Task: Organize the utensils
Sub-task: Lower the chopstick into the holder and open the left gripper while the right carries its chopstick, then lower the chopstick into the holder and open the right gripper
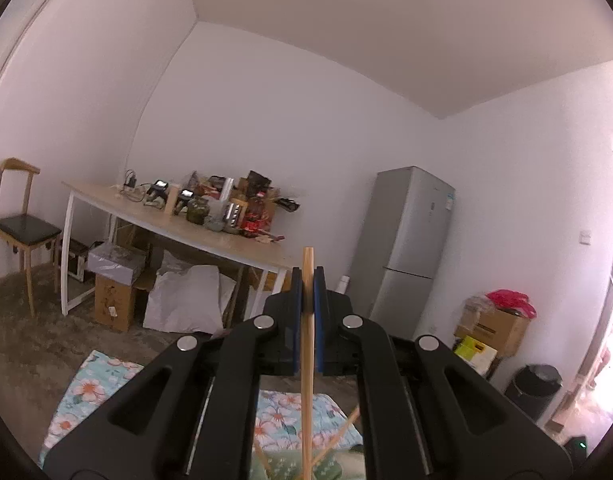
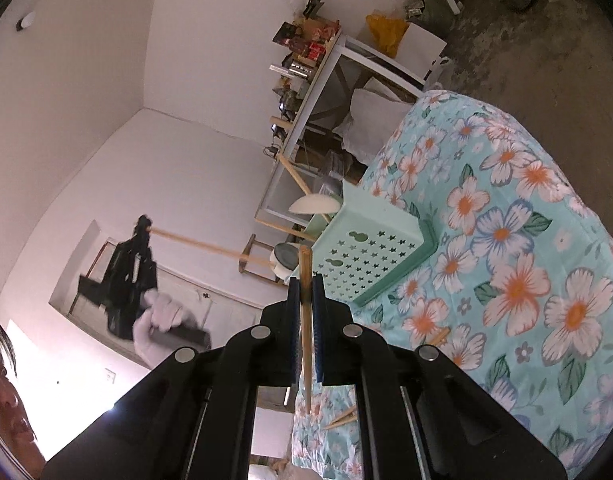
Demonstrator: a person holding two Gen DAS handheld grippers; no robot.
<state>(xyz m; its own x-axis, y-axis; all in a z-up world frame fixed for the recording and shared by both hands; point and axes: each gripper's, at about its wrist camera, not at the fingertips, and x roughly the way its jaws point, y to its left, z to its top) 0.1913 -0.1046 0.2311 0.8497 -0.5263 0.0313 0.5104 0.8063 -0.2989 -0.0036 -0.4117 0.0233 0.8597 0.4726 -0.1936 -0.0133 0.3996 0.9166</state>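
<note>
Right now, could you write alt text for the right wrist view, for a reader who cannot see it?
The right gripper is shut on a wooden chopstick, held over a floral cloth. Ahead stands a mint-green utensil basket holding chopsticks and white spoons. At left, a gloved hand holds the left gripper, shut on another chopstick.

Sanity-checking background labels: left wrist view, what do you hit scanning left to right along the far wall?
wooden chair → long table with clutter on top → chopstick clamped upright in the left gripper → grey fridge → cardboard boxes → black bin
</note>
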